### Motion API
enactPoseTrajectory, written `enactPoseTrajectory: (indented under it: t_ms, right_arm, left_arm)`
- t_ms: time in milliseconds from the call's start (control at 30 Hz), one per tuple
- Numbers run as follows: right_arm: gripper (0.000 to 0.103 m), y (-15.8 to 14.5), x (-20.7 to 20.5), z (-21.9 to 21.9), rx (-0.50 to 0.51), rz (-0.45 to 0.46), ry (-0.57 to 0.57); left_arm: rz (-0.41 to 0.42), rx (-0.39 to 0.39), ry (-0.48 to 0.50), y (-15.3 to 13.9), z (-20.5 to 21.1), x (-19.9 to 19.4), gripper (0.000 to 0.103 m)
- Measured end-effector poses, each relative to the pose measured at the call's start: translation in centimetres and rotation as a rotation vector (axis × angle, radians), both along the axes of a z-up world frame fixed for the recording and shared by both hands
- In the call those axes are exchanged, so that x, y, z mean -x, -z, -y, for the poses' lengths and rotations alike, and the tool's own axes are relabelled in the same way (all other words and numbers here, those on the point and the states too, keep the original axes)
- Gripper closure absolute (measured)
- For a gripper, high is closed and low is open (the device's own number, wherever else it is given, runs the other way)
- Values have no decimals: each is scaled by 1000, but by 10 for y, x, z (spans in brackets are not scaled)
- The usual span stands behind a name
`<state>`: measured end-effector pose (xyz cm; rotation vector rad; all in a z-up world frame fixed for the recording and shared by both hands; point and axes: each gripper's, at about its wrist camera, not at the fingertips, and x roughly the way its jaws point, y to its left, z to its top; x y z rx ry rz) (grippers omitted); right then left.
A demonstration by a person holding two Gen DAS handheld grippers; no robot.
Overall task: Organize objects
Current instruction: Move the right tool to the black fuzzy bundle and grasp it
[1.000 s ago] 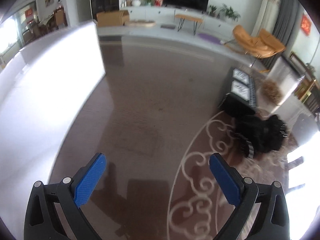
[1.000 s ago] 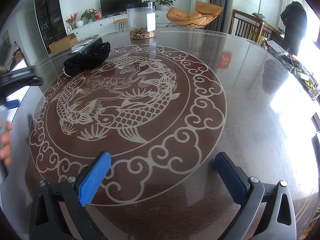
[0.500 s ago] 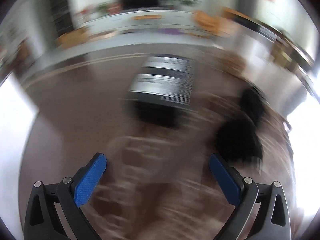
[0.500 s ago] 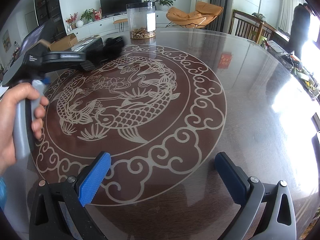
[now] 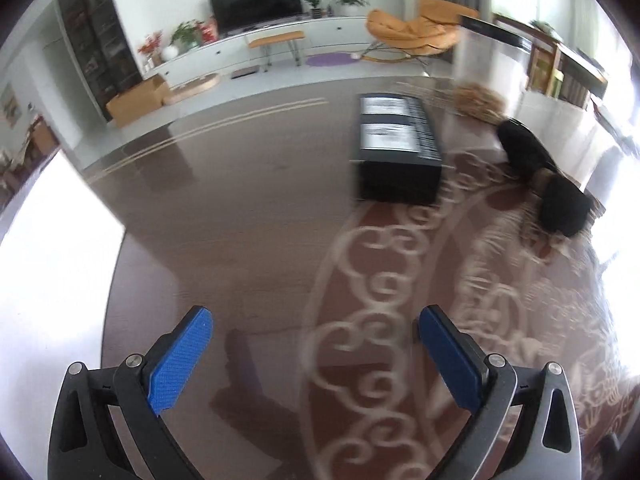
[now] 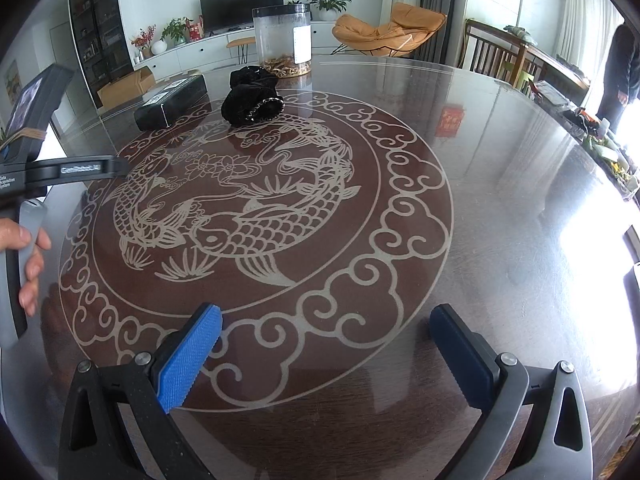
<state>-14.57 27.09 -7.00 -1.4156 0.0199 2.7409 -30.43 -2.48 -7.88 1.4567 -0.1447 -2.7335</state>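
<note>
Both grippers gape empty; black box bears white labels.

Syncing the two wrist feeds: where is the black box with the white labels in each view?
Left wrist: black box upper centre-right on the table, left of the black fabric bundle.
Right wrist: black box upper left, far across the table, left of the bundle.
Shared landmark: the clear jar, behind both; blurred at upper right in the left view.

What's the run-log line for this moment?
left gripper: open, empty | right gripper: open, empty | black box, black pouch, clear jar: on table, untouched
</note>
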Motion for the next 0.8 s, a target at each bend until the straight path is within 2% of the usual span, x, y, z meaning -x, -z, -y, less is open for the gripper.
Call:
enactPoseTrajectory:
  t_ms: [133,233,300,467,800]
  right_arm:
    - [0,0,0,0,0,0,0]
    - [0,0,1,0,-1,0,-4]
    - [0,0,13,0,4,8,-75]
    - [0,1,28,-13,4,29,-172]
    - [0,0,31,-19,0,29,-163]
  left_arm:
    - [-5,-100,-60,6,30,-10,0]
    - [-11,-101,-88,6,35,-16,0]
    - [-13,-103,-87,7,36,-19,0]
    - [-8,-102,-55,6,40,-21,0]
    - [-15,-100,-72,2,41,-19,0]
